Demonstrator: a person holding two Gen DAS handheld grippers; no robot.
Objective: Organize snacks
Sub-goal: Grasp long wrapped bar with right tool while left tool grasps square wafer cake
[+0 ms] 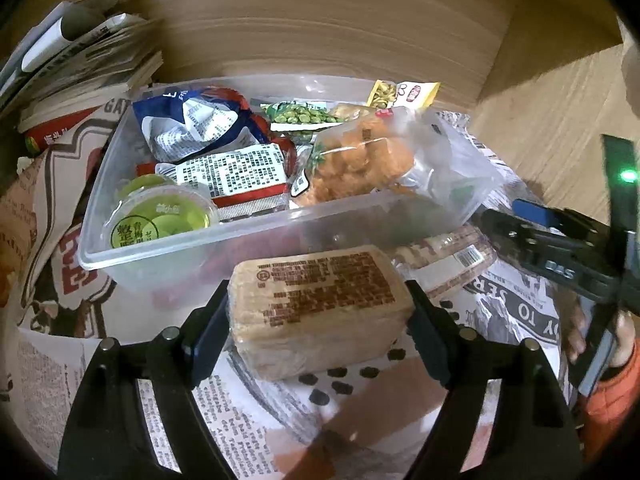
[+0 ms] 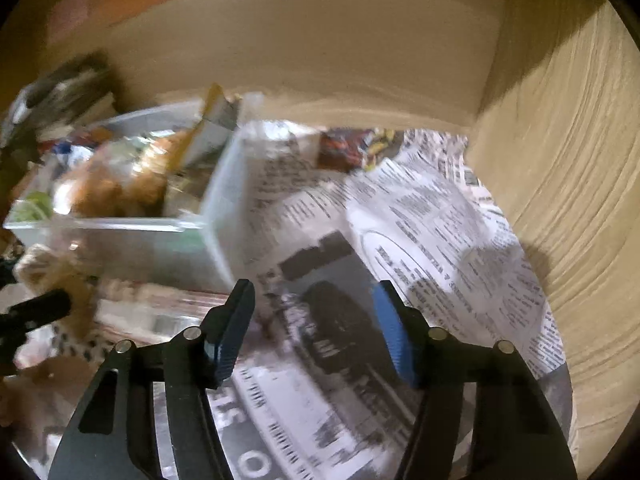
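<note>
A tan wrapped snack block [image 1: 320,304] with brown print lies on the newspaper in front of a clear plastic bin [image 1: 192,240]. My left gripper [image 1: 316,320] has both pads against its short sides, shut on it. The bin holds green jelly cups [image 1: 160,220], a blue bag [image 1: 192,120], a green pea packet [image 1: 304,116] and a bag of orange puffs [image 1: 360,160]. My right gripper [image 2: 314,320] stands open over bare newspaper to the right of the bin [image 2: 216,208], nothing between its fingers. It also shows in the left wrist view, the right gripper [image 1: 508,216] near a flat barcode packet [image 1: 452,256].
Newspaper [image 2: 440,220] covers the surface. A stack of papers and books [image 1: 80,52] sits at the back left. Wooden walls [image 1: 320,32] close in behind and to the right [image 2: 560,160]. Colourful packets [image 2: 352,148] lie at the back beyond the bin. The right wrist view is blurred.
</note>
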